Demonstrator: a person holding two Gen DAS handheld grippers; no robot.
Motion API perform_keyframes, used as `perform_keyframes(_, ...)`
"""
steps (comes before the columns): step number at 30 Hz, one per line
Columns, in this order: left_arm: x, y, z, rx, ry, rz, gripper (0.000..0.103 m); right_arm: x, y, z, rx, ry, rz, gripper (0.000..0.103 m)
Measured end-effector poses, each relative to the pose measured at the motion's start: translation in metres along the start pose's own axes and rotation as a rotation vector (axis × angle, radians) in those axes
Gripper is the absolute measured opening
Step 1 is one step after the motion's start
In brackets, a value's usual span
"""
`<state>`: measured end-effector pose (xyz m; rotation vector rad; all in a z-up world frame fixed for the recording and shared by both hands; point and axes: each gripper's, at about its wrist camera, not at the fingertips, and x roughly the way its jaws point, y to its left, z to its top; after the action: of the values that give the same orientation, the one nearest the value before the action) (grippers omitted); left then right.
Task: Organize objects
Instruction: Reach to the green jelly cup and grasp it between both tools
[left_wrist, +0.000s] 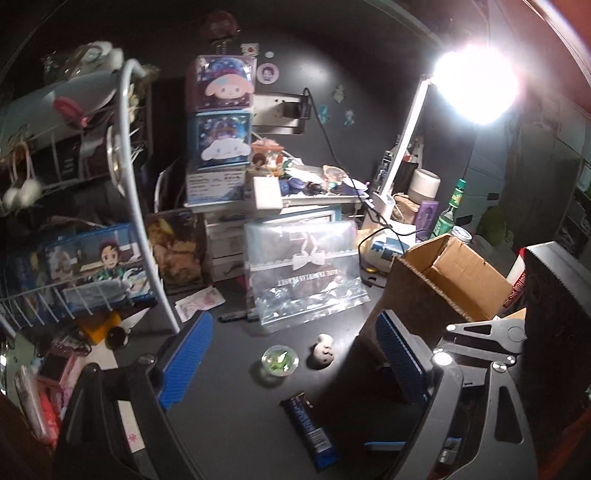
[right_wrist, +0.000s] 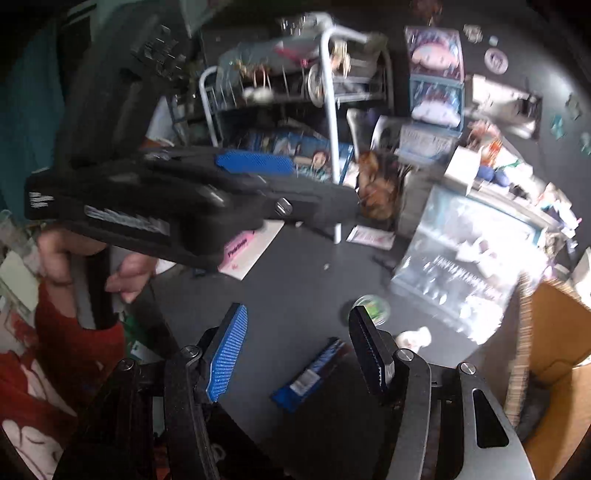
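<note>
Dark cluttered bench (left_wrist: 236, 398): blue snack bar wrapper (left_wrist: 309, 428) near, round clear green-filled dish (left_wrist: 279, 360) beyond; brown cardboard box (left_wrist: 443, 280) crowds right. Left gripper (left_wrist: 291, 362) and right gripper (right_wrist: 299, 347) jaws apart, empty.

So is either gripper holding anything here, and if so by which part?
Nothing is held. The left gripper and the right gripper are both open over the desk, with the blue snack bar lying untouched below them.
</note>
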<state>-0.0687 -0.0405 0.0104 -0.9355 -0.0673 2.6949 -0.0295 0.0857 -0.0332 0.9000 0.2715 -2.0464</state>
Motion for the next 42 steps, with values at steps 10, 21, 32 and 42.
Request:
perform_keyframes(10, 0.026, 0.057, -0.058, -0.094, 0.072, 0.029, 0.088, 0.109, -0.040, -0.022, 0.141, 0.088, -0.170, 0.054)
perform_keyframes(21, 0.043, 0.081, -0.069, -0.139, 0.105, 0.012, 0.088, 0.158, -0.075, -0.015, 0.142, 0.142, -0.271, 0.054)
perform_keyframes(32, 0.049, 0.082, -0.068, -0.139, 0.120, 0.006, 0.088, 0.166, -0.078, -0.016, 0.127, 0.156, -0.295, 0.042)
perform_keyframes(42, 0.038, 0.056, -0.064, -0.121, 0.149, -0.132, 0.087, 0.102, -0.026, -0.001, 0.051, 0.043, -0.127, 0.042)
